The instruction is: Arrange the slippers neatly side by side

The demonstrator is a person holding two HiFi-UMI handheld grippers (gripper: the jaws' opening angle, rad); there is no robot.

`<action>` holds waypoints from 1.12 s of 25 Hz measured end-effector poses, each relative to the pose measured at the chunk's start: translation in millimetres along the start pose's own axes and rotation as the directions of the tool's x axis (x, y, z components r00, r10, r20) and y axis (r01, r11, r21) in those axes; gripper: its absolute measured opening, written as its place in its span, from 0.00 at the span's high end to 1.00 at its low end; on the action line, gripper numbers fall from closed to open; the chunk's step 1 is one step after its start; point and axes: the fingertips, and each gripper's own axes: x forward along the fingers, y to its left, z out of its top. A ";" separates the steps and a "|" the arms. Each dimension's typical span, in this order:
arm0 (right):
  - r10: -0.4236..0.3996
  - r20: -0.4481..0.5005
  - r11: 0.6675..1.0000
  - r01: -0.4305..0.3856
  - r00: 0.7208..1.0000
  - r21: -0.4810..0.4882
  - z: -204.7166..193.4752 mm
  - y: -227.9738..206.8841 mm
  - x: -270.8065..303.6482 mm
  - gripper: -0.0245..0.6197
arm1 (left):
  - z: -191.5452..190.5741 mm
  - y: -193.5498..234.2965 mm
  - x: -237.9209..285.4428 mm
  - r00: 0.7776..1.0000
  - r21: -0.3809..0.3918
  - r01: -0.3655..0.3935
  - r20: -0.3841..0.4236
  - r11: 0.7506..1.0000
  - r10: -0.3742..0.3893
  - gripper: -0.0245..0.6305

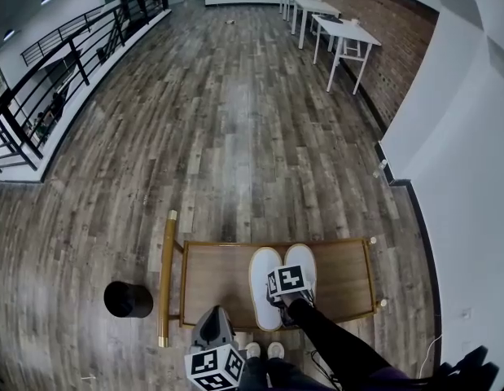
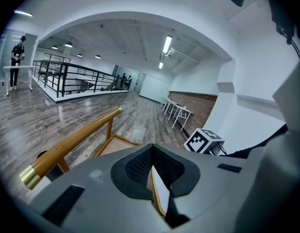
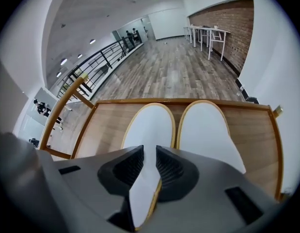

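Wood-plank floor (image 1: 227,120) fills most of the head view, w/ a wooden tray cart (image 1: 219,277) just in front of the person. On it lie 2 white slippers, flat, toes pointing away, side by side, toes about level, inner edges touching or nearly so: the left slipper (image 1: 264,287) & the right slipper (image 1: 303,259). They look light, thin-soled & floppy, likely to sag if lifted by 1 end. Best hold is prob. the heel rim, nudging or sliding rather than lifting. Right gripper (image 3: 145,152) sits at the left slipper's heel, jaws partly apart w/ the tan-edged rim running between them; pads don't seem to clamp it. Left gripper (image 2: 151,152) hangs short of the cart, tips together, holding nothing. Right gripper view shows the rim betw. the pads & the narrow seam betw. the 2 slippers, which the marker cube partly hides in the head view. Head view alone shows the whole cart, where the left gripper waits, & a black round tub (image 1: 128,299) on the floor beside the cart's gold handle (image 1: 166,275).
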 end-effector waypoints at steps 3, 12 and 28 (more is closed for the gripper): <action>-0.017 0.000 1.000 0.017 1.000 0.013 2.1 -5.3 0.2 0.89 | 0.8 3.1 0.3 1.000 -0.001 -0.006 0.000 1.000 0.006 0.96; -0.038 0.022 0.997 0.036 0.999 0.075 9.7 -23.9 -3.6 0.95 | 2.8 4.0 5.5 1.000 0.002 0.002 -0.010 1.000 -0.002 0.96; -0.021 0.137 0.936 -0.029 0.990 0.350 17.8 -33.3 -10.3 0.96 | 5.9 7.2 9.5 1.000 0.008 0.012 -0.012 1.000 -0.012 0.96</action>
